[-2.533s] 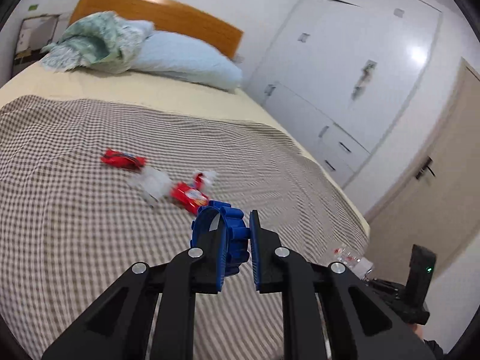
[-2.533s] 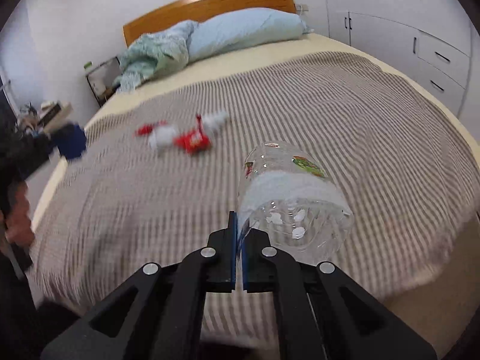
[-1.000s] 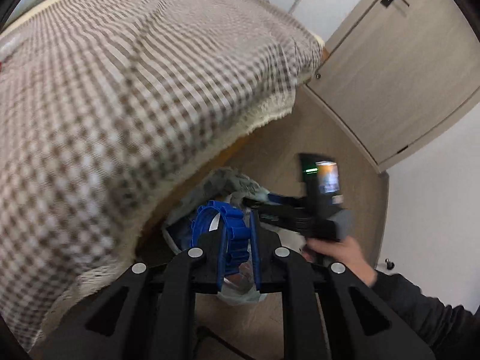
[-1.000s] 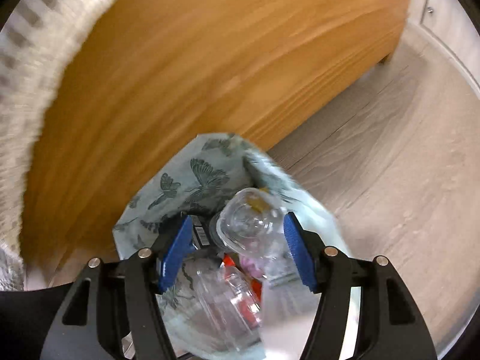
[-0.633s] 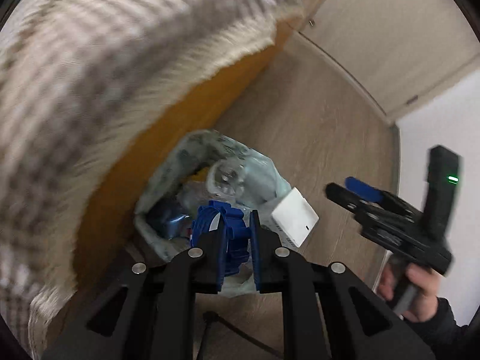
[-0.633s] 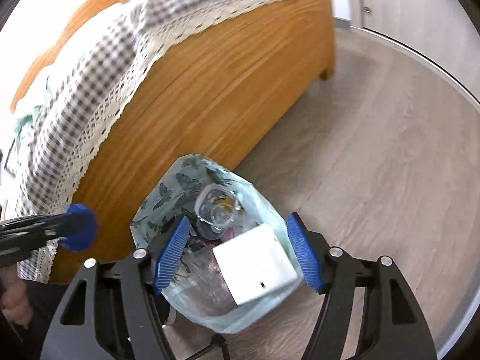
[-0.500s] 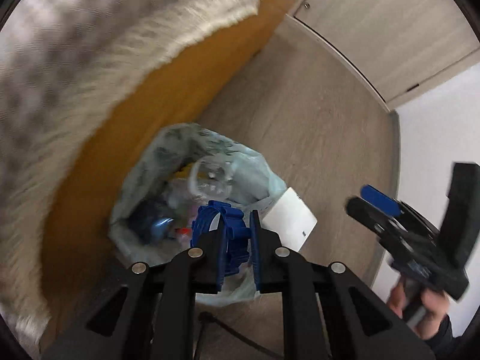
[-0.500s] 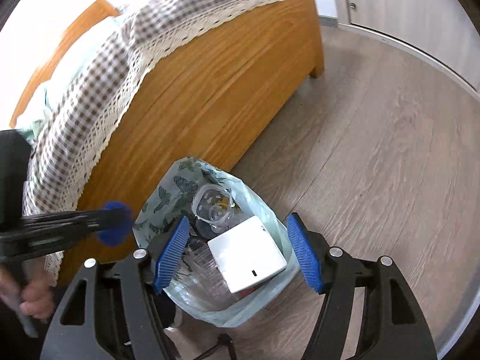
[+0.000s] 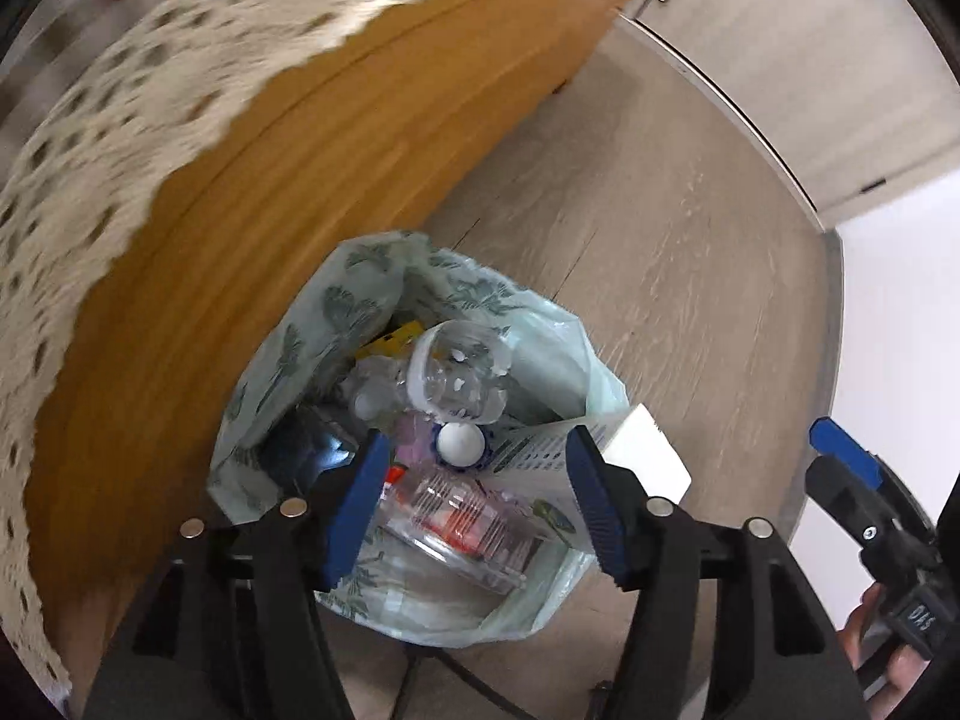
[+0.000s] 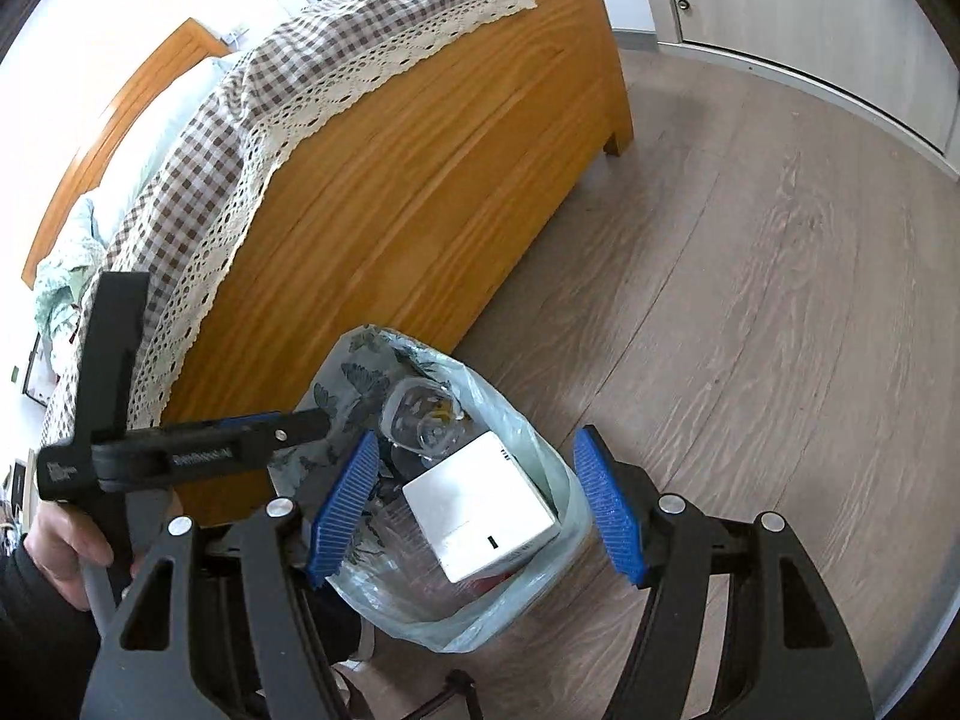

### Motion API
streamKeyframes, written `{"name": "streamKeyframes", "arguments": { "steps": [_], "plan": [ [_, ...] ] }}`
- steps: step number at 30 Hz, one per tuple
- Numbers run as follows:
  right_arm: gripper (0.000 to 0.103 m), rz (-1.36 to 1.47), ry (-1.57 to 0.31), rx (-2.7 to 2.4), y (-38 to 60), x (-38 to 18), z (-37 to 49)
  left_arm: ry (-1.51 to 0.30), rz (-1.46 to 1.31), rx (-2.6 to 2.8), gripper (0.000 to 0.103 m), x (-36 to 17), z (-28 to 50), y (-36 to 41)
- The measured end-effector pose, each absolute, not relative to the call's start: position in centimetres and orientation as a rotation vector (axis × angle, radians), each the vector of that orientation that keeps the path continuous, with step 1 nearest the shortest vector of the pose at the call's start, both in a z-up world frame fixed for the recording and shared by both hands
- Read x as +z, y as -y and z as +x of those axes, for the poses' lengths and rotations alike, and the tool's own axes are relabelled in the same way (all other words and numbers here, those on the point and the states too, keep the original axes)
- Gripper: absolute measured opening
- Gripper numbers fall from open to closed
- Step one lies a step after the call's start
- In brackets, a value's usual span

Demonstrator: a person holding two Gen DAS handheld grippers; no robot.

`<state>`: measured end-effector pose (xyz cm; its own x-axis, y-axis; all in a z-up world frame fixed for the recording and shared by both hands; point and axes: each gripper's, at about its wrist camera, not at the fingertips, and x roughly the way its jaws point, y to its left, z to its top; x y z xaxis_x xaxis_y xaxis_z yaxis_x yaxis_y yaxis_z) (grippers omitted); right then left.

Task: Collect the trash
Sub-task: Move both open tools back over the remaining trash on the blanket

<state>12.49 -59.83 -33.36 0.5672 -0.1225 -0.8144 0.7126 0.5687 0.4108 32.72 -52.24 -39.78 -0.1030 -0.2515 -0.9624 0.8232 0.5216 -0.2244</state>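
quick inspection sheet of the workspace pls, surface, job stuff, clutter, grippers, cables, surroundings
surface: grey wood-plank floor.
job's things: pale green leaf-print plastic trash bag stands open by the bed's foot; inside are a clear plastic bottle, a white flat box on top at the rim, a clear ribbed container and a blue ring with a white centre.
clutter: nothing seen on the floor around the bag.
grippers: left gripper over the bag, its jaws just opened, nothing between them; right gripper open, empty.
cables: dark thin line on the floor below the bag, unclear what it is.
surroundings: wooden bed footboard, brown checked lace-edged cover, pale cupboard doors.
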Motion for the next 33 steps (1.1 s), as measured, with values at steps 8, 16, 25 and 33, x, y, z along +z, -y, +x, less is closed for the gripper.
{"name": "streamKeyframes", "arguments": {
  "steps": [8,16,25,33],
  "plan": [
    [0.065,0.772,-0.959,-0.523,58.8,-32.4,14.6,-1.293,0.593,-0.993,0.063,-36.6,30.9,50.1],
    [0.066,0.668,-0.985,-0.544,57.0,-28.0,15.5,-1.261,0.370,-1.018,0.067,-30.9,31.0,45.7],
    [0.068,0.508,-0.854,-0.556,54.1,-18.3,18.9,-0.988,0.248,-0.959,0.081,-23.5,32.3,37.7],
    [0.072,0.357,-0.711,-0.459,47.9,-11.1,26.0,-0.803,0.057,-0.869,0.085,-15.7,39.1,29.5]
  ]
}}
